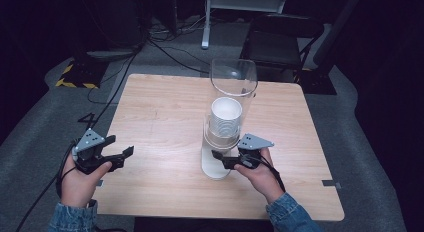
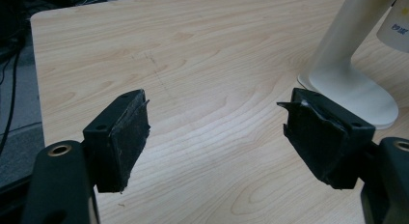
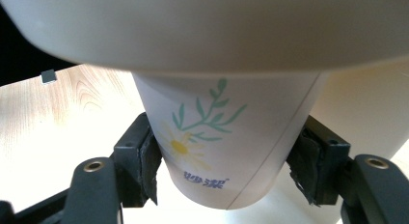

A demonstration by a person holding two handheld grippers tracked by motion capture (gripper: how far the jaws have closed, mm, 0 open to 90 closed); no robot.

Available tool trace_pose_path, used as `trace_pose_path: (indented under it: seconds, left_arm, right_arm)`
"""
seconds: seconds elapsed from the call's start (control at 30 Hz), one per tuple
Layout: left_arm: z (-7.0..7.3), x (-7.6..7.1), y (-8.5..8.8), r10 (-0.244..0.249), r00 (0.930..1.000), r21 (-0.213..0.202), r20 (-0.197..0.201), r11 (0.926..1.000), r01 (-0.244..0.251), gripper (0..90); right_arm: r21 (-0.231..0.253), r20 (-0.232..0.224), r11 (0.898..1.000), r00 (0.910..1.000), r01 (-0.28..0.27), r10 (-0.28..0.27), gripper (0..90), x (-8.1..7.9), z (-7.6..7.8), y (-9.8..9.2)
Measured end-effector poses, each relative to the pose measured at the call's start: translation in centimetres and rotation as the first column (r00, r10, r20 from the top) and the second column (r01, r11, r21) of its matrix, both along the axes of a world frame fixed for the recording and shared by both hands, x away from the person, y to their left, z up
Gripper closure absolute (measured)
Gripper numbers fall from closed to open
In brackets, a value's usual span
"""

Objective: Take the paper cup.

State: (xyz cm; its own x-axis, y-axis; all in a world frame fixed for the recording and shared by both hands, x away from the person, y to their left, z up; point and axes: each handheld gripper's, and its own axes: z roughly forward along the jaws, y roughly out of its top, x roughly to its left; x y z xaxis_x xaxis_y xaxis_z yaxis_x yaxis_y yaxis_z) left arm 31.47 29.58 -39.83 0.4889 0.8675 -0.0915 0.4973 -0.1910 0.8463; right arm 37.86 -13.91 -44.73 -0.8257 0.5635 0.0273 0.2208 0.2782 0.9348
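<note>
Under the cup dispenser (image 1: pixel 226 117), the right gripper (image 3: pixel 226 161) closes its fingers (image 3: pixel 144 163) on the lowest paper cup (image 3: pixel 217 137), apparently to pull it out; the left gripper (image 1: pixel 122 154) waits wide open, empty, well left of the dispenser.

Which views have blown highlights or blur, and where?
Right gripper view: the table is washed out at lower left, and the dispenser rim above the daisy-print paper cup is soft. Left gripper view: sharp, evenly lit. High view: bright table, room around it almost black, glare on the clear tube.
</note>
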Motion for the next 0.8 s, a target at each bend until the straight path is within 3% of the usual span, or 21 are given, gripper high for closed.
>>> trace_pose_path:
  seconds: [0.8]
  left_arm:
    - [0.01,-0.01,-0.02,0.0,1.0,-0.001,0.0,1.0,0.0,23.4]
  right_arm:
    - [0.016,-0.02,1.0,0.9998,0.003,-0.003,35.2,0.01,-0.22,-0.02]
